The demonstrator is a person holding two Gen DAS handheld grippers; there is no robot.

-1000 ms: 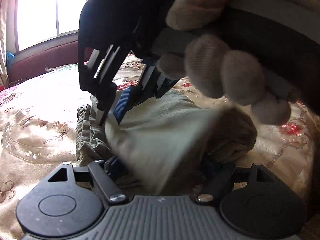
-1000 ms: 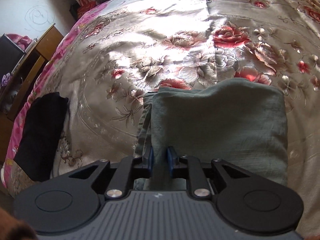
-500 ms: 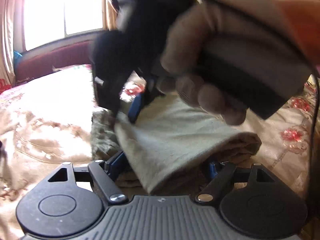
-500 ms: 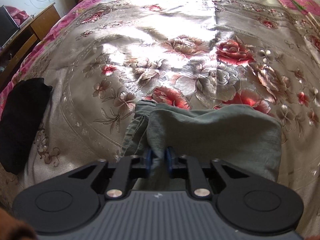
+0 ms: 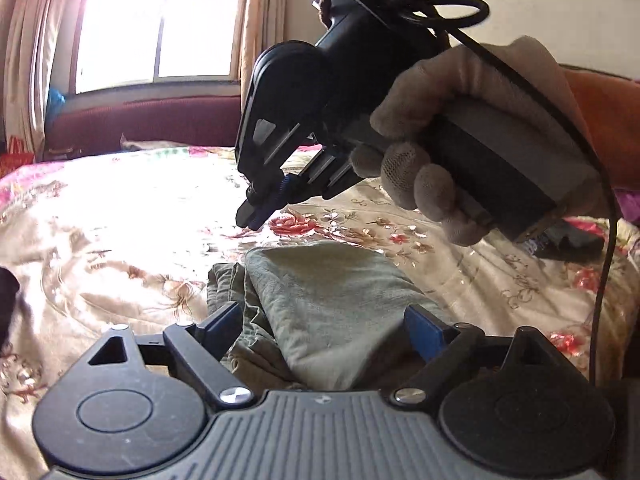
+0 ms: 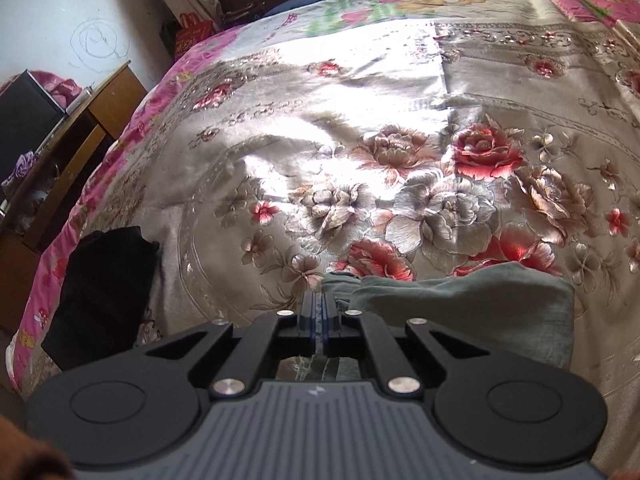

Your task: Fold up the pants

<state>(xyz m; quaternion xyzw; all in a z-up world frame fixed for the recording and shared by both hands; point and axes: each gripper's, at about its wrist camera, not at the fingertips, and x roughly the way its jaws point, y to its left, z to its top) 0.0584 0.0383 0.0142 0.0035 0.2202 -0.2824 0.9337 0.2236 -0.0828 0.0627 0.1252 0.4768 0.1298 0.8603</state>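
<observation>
Going left to right across the bed: over at the left edge of the bedspread there's a dark garment just lying there, well apart from the action, not involved.

Middle of the bedspread is where the pants sit, now a compact olive-green bundle, several layers stacked, with a scrunched edge sticking out on its left side. In the right wrist view the same pants are low in the frame, flat on the flowered cover.

What just changed: half a second ago the right gripper was down on the bundle's far left corner, pinching fabric between its fingers. Now it's lifted clear, hanging in the air above the bed with its fingers pressed together and nothing in them. You can see that in its own camera too, right gripper blades closed on each other with no cloth between, only the bundle's edge beside them.

The left gripper is spread wide, one finger either side of the near end of the bundle, not squeezing it as far as I can tell.

So my read: the last fold has been laid down and let go. The task looks basically finished, maybe just that messy left edge to tidy or a pat down. Only risk I see is the top layer springing open, since nothing is pinning it.
</observation>
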